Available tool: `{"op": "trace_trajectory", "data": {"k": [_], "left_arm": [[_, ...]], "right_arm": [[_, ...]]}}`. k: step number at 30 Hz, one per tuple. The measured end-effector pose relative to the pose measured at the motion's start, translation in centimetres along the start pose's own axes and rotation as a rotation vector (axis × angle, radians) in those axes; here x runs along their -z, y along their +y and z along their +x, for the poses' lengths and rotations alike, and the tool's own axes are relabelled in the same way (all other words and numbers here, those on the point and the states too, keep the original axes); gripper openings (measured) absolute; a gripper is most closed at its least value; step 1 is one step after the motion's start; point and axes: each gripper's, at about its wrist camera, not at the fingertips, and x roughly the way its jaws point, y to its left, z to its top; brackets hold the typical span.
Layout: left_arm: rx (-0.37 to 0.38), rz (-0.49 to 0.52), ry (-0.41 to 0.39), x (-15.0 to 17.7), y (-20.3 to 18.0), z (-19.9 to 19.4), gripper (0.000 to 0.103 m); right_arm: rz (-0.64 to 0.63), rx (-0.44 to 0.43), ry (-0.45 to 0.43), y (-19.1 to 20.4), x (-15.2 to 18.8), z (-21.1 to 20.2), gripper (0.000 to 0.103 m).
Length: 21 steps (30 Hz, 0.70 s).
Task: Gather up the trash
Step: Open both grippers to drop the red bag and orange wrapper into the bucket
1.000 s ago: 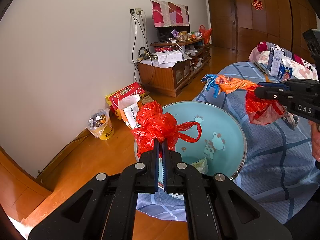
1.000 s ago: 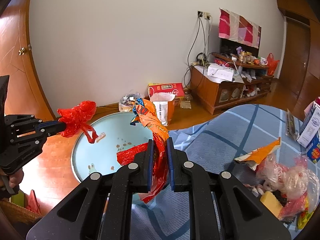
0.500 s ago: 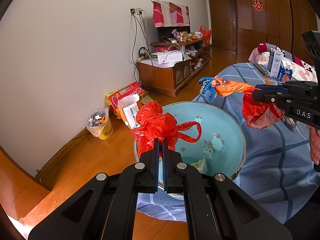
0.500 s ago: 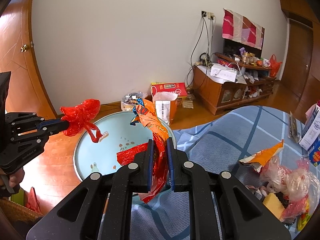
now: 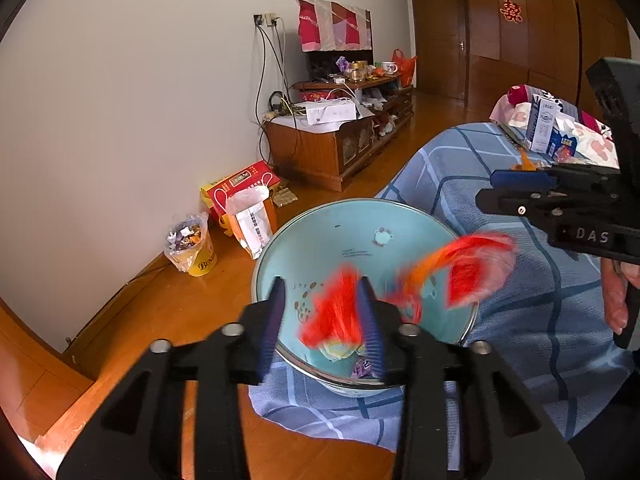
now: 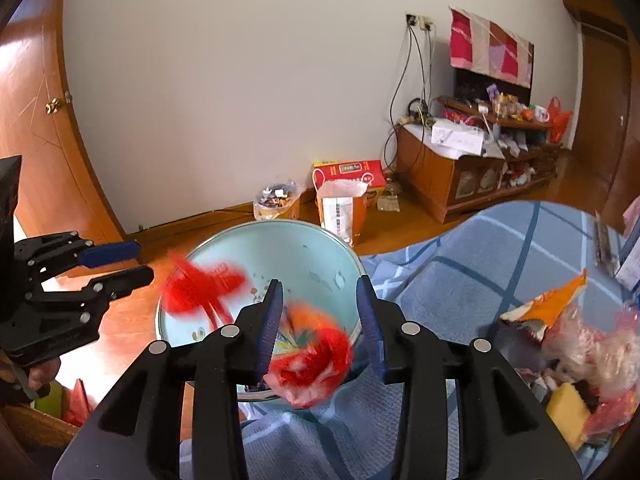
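A light blue basin [image 5: 352, 232] stands on the blue checked cloth; it also shows in the right wrist view [image 6: 288, 248]. My left gripper [image 5: 324, 320] is open above the basin, and a blurred red plastic bag [image 5: 336, 316] is falling between its fingers. My right gripper [image 6: 320, 316] is open too, and the blurred orange and red wrapper [image 6: 316, 356] is dropping from it at the basin's near rim. That wrapper shows in the left wrist view [image 5: 464, 264] in mid-air. Each gripper shows in the other's view: the right one [image 5: 504, 188], the left one [image 6: 124, 262].
More trash [image 6: 576, 344] lies on the cloth at the right: an orange wrapper, clear bags, a yellow sponge. Cartons [image 5: 548, 128] stand at the far end. On the wooden floor are a yellow bin [image 5: 192, 244], a red box [image 5: 240, 188] and a TV cabinet [image 5: 340, 144].
Both grippers have opened. The red bag has left the left gripper and the orange and red wrapper has left the right one; both are falling toward the basin. Both grippers moved closer over it.
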Motion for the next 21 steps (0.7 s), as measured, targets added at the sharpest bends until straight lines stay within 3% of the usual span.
{"op": "trace_trajectory", "data": {"k": [4,18,21], "left_arm": [[-0.003,-0.003,0.001,0.0,-0.2,0.1,0.048],[-0.002,0.003,0.011,0.1,-0.6,0.3,0.051],[-0.002,0.0,0.013,0.0,-0.5,0.4,0.058]], "right_arm": [[0.008,0.022,0.006,-0.2,0.3,0.0,0.043],[0.018,0.04,-0.017,-0.5,0.6,-1.2,0.051],[0.025,0.045,-0.023,-0.7,0.7,-1.8,0.052]]}}
